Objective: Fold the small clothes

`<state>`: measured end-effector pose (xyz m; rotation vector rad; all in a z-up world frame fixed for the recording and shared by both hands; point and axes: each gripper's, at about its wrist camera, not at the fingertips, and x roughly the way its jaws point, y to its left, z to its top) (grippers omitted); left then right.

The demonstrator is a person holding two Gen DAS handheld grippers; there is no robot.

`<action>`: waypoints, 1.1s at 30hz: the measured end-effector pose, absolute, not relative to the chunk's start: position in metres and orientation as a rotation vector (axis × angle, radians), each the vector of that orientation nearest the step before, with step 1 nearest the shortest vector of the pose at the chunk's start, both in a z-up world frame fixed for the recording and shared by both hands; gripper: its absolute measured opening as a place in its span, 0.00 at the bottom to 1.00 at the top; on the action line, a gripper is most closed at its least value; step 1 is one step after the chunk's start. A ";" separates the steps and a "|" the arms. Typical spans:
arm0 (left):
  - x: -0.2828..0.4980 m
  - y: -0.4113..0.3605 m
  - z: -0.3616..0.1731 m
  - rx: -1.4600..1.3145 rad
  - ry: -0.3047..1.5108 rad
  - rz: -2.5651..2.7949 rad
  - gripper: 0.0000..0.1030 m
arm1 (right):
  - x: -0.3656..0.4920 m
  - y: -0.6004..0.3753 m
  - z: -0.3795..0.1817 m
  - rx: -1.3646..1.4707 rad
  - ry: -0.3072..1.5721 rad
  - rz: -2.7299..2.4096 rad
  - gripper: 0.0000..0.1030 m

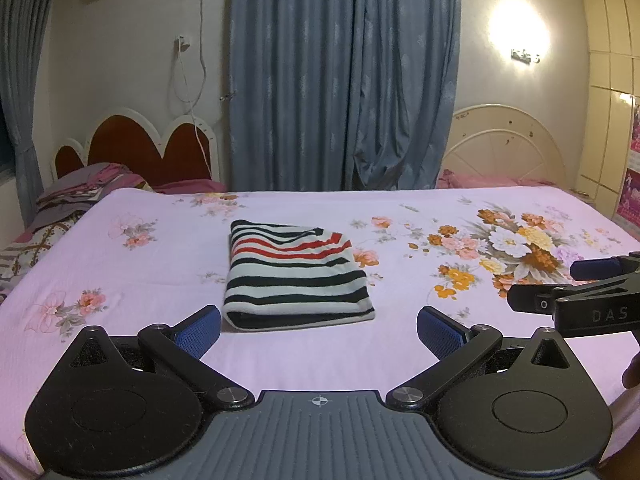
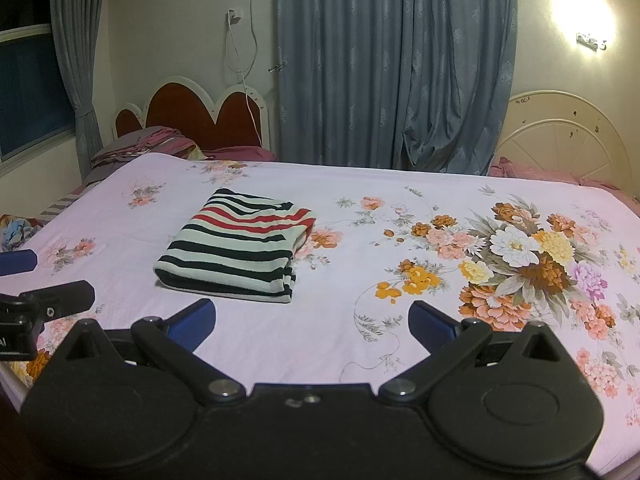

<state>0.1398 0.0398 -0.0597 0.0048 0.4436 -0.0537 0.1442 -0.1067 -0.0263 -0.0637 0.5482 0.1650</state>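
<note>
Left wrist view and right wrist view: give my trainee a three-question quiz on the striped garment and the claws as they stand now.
1. True or false: the black, white and red striped knit garment lies folded in a compact rectangle on the pink floral bedsheet.
2. Multiple choice: the left claw and the right claw are: A) both open and empty; B) both shut on the garment; C) one open, one shut.
3. Which way does the garment's thick folded edge face: toward the claws or toward the blue-grey curtains?

Key: 1 true. 2 A. 3 toward the claws.
</note>
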 end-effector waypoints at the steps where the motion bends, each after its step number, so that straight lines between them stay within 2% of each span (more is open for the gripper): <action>1: 0.140 0.039 -0.060 0.006 0.444 -0.054 1.00 | 0.144 -0.107 -0.026 -0.064 0.548 0.165 0.99; 33: 0.144 0.048 -0.060 0.007 0.421 -0.052 1.00 | 0.149 -0.107 -0.026 -0.067 0.548 0.166 0.99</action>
